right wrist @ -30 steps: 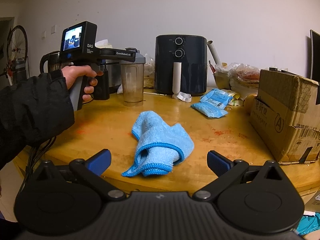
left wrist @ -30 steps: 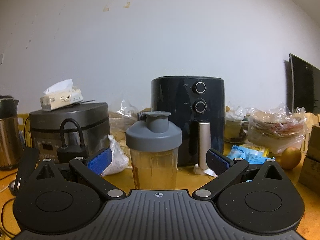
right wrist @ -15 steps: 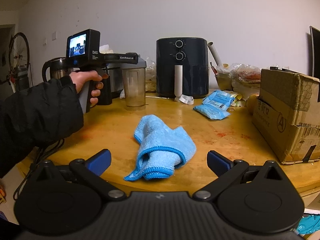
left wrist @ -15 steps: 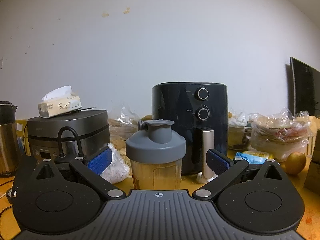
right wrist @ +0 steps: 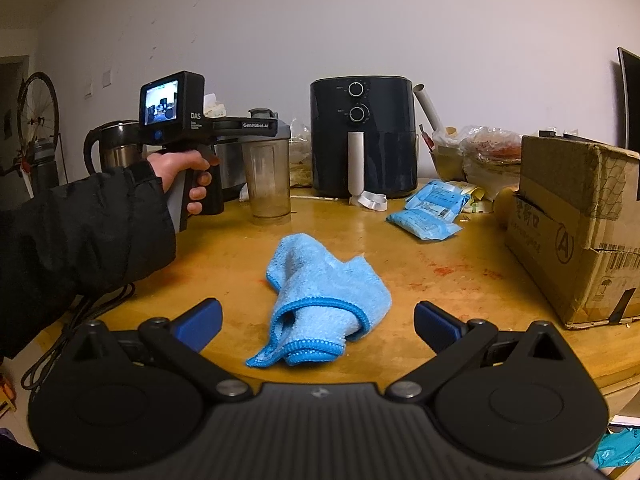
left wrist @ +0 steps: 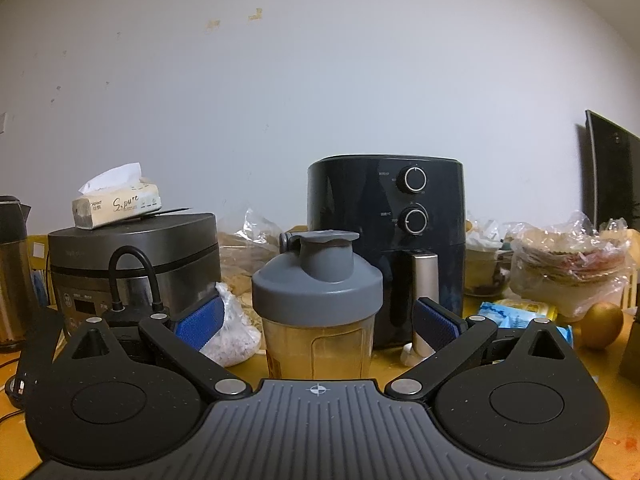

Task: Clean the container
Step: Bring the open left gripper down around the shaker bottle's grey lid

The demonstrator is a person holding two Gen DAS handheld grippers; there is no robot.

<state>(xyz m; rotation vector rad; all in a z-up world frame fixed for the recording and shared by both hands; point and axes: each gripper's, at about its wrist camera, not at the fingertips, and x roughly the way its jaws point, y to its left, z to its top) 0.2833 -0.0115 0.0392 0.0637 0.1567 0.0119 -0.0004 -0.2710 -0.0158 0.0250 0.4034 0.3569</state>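
A clear shaker bottle (left wrist: pixel 316 336) with a grey flip lid (left wrist: pixel 318 284) stands on the wooden table (right wrist: pixel 460 280). My left gripper (left wrist: pixel 318 322) is open and level with the top of the bottle, its blue fingertips (left wrist: pixel 200 322) wide apart on either side, not touching it. The right wrist view shows the same bottle (right wrist: pixel 266 180) at the back left, with a hand holding the left gripper device (right wrist: pixel 224 128) at lid height. A crumpled blue cloth (right wrist: pixel 320 300) lies close in front of my right gripper (right wrist: pixel 318 320), which is open and holds nothing.
Behind the bottle stand a black air fryer (left wrist: pixel 386 240), a rice cooker (left wrist: pixel 132 264) with a tissue pack on top, and a kettle (right wrist: pixel 114 148). At the right are a cardboard box (right wrist: pixel 576 224), blue packets (right wrist: pixel 428 216) and bagged food (left wrist: pixel 572 268). Cables hang off the table's left edge.
The left gripper has risen and come a little nearer the bottle, which now sits lower between its fingers. The right gripper has drifted slightly; the cloth lies where it was.
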